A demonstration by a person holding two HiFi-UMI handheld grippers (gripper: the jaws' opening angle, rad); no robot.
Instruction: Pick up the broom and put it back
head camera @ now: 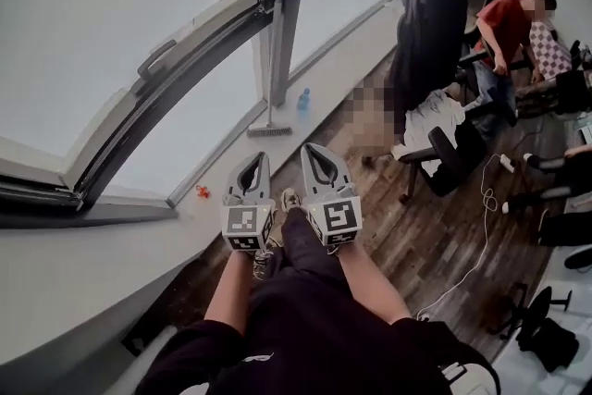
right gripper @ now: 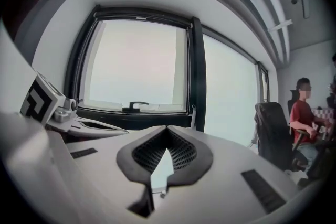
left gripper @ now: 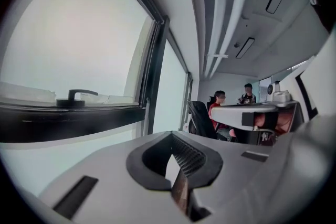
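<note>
The broom [head camera: 275, 60] stands upright against the dark window pillar, its grey brush head [head camera: 269, 131] resting on the white ledge below. Its pale handle also shows beside the pillar in the left gripper view [left gripper: 146, 115] and the right gripper view [right gripper: 193, 115]. My left gripper [head camera: 252, 158] and right gripper [head camera: 317, 149] are held side by side in front of me, short of the broom and pointing toward the window. Both are shut with nothing between the jaws, as the left gripper [left gripper: 173, 135] and the right gripper [right gripper: 167, 128] show in their own views.
A blue bottle [head camera: 302, 102] stands just right of the brush head. A small red thing [head camera: 202, 192] lies on the ledge at the left. Black office chairs [head camera: 430, 32] and a seated person in red [head camera: 504, 28] are at the right, with a white cable [head camera: 481, 236] on the wood floor.
</note>
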